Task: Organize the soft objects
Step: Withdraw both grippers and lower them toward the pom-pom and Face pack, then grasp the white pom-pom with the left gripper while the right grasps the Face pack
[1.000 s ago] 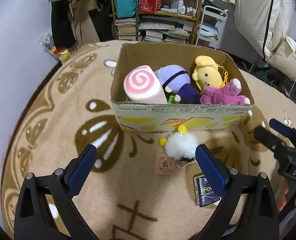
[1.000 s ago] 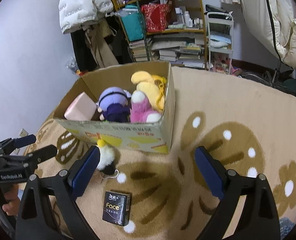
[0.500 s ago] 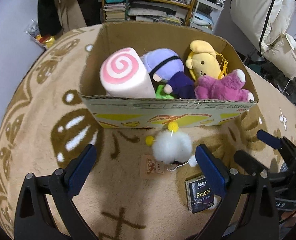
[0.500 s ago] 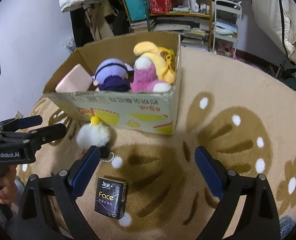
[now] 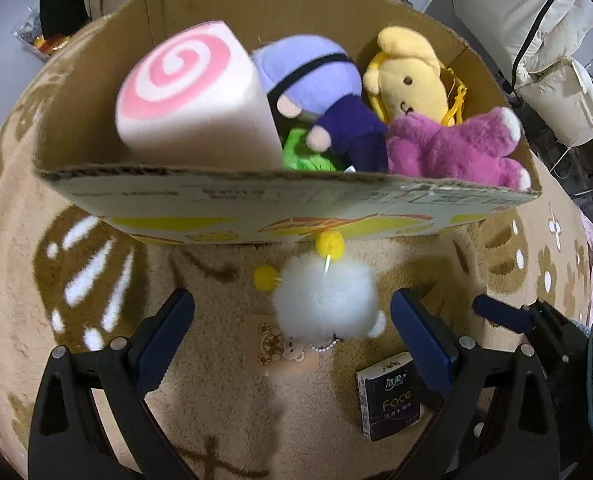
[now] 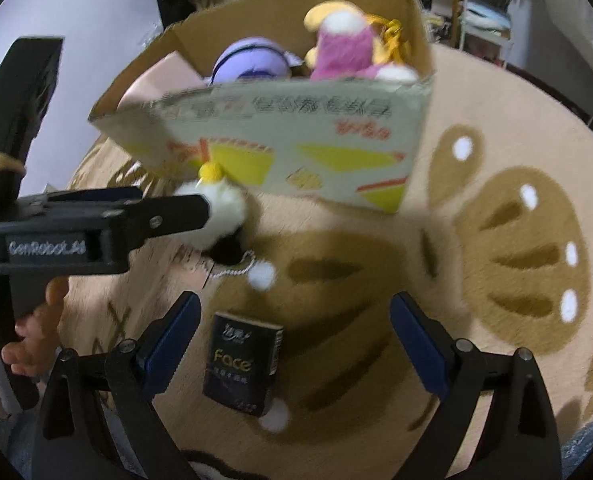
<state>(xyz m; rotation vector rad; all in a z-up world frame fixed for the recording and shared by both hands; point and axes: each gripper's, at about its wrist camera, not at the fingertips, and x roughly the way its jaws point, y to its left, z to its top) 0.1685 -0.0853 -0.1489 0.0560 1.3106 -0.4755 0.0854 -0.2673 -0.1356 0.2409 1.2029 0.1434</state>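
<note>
Both tools have moved closer to the cardboard box (image 5: 256,208) than a second ago. The left tool (image 5: 292,322) now stands spread wide around the white fluffy toy (image 5: 326,300), pads not touching it; the toy lies on the rug (image 5: 216,400) against the box front. The right tool (image 6: 294,334) hangs open above the tissue pack (image 6: 242,364). The right view is blurred, and the box wall hides the lower parts of the toys inside.

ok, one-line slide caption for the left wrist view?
Open left gripper closes in on white pom-pom toy lying on rug before plush-filled cardboard box.
</note>
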